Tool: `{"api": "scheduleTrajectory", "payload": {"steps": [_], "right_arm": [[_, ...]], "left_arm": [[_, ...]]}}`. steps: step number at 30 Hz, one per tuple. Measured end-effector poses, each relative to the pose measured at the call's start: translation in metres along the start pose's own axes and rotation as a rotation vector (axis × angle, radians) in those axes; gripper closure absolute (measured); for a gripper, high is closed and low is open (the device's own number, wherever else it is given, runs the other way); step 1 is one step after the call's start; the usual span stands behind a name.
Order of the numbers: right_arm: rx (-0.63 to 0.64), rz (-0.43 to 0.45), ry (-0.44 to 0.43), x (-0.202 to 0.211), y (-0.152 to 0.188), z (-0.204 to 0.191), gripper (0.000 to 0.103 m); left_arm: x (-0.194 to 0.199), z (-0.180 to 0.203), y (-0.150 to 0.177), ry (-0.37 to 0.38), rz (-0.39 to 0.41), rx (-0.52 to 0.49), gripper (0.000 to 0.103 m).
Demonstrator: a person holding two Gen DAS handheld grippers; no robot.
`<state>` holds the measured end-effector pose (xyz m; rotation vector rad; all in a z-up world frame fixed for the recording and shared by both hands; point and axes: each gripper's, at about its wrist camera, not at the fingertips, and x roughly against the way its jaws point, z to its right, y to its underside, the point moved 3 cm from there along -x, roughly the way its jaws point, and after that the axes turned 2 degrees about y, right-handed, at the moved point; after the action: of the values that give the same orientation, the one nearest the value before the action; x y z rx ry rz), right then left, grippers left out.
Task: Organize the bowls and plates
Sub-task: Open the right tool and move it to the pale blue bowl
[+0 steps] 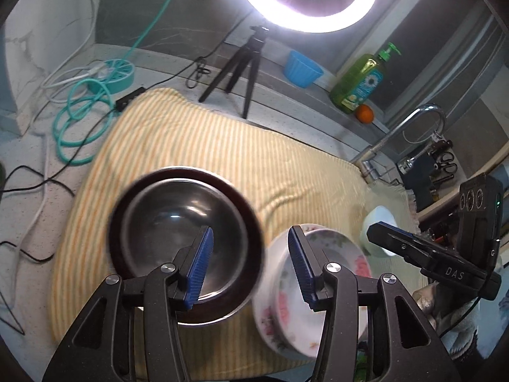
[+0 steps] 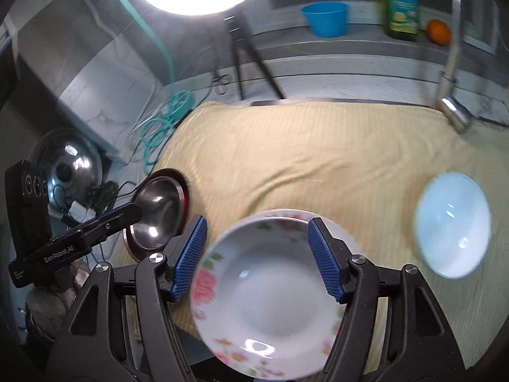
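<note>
Landmark: yellow-striped cloth mat (image 1: 222, 165) spread over the counter.

Left gripper (image 1: 249, 265): blue ribbed pads apart, nothing clamped. It hangs over the near edge of the mat, above the gap between 2 dishes.

Right gripper (image 2: 256, 259): pads spread wide, released. The white floral ceramic bowl (image 2: 267, 293) sits below and between them at the near edge of the mat; no pad presses on it.

Stainless steel bowl nested in a dark red plate (image 1: 186, 248): near-left part of the mat, just beside the floral bowl. Rims look close; touching or not, I cannot tell.

Plain white glazed bowl (image 2: 453, 226): right side of the mat, well apart from the floral bowl.

Beyond the far edge of the mat: ring light on a black tripod (image 1: 307, 0), blue plastic tub (image 1: 302, 68), green soap bottle (image 1: 361, 86).

Handling, judged: ceramic is stiff, weighty, glazed and slippery, likely to chip on a knock. Pinch the rim wall, 1 pad inside and 1 outside. Steel bowl lighter, may slide in its plate.
</note>
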<state>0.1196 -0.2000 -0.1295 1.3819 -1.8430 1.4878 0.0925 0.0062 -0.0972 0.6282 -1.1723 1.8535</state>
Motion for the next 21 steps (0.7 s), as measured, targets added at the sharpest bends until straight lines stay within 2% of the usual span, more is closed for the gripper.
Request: {"api": "scheduleTrajectory", "payload": {"steps": [10,16,21], "right_arm": [[-0.2,0.067,0.148,0.045,0.014,0.123,0.035],[-0.257,0.086,0.189,0.059,0.021,0.171,0.035],[-0.273,0.079,0.206,0.059,0.023,0.196,0.035]], "left_arm": [[-0.047,0.071,0.008,0.096,-0.076,-0.087,0.055],[-0.079,0.116,0.01,0.143,-0.119,-0.142,0.055],[-0.106,0.147,0.014,0.173,-0.156,-0.184,0.055]]}}
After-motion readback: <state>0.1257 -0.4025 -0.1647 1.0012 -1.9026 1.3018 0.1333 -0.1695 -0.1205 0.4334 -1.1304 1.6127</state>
